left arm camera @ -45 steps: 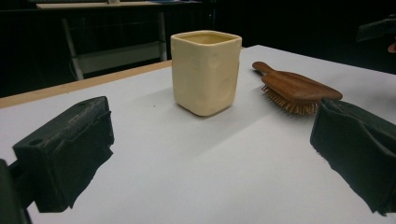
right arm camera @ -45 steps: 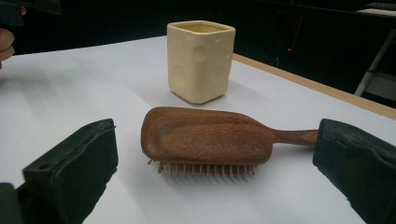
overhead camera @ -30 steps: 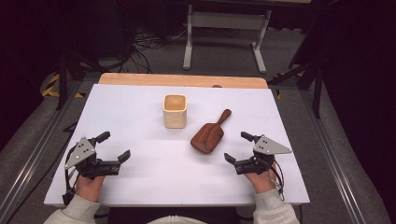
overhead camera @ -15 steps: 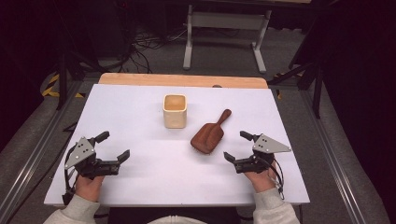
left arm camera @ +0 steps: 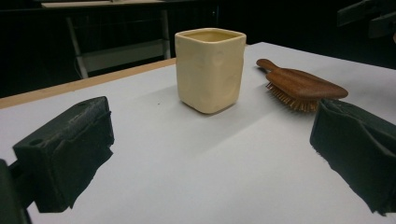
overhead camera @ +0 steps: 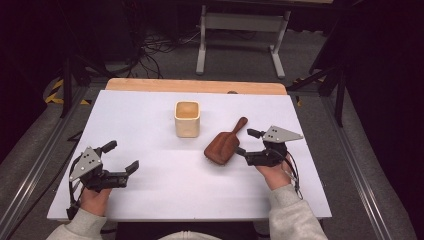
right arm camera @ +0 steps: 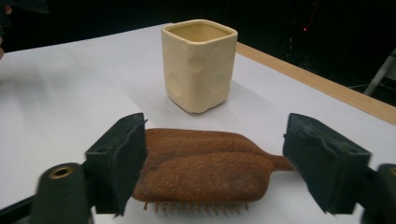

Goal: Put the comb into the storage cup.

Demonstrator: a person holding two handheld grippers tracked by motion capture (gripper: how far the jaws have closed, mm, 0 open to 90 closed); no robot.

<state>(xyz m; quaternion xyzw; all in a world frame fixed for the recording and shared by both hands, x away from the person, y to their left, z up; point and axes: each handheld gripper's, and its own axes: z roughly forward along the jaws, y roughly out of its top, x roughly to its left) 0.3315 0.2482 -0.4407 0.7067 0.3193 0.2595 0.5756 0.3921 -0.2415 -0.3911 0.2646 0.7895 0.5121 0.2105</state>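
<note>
Table: flat white matte board with a bare wooden strip along its far edge; smooth, so a nudged object would probably slide rather than stay put.
Cup: cream, square-sided with rounded corners and shallow dimples in its walls, glazed-looking, standing upright and open-topped near the table's middle, just beyond the brush head. Risk: a brush swung leftward on lifting could knock it over.
Hairbrush: dark reddish wood, oval head with a short tapered handle pointing away toward the far right; it lies bristles down, right of the cup and apart from it. Risk: the polished, domed back gives the pads little purchase, so a grip taken high on the curve may slip off or tip the brush onto its side.
Right gripper: jaws spread wide, black foam-like pads straddling the brush head without touching it. Risk: closing off-centre would push the head sideways instead of clamping it.
Left gripper: jaws apart, holding nothing, resting low at the near left, well apart from cup and brush.
Bristles: short pale pins under the head; springy, so the brush may rock when pressed.
</note>
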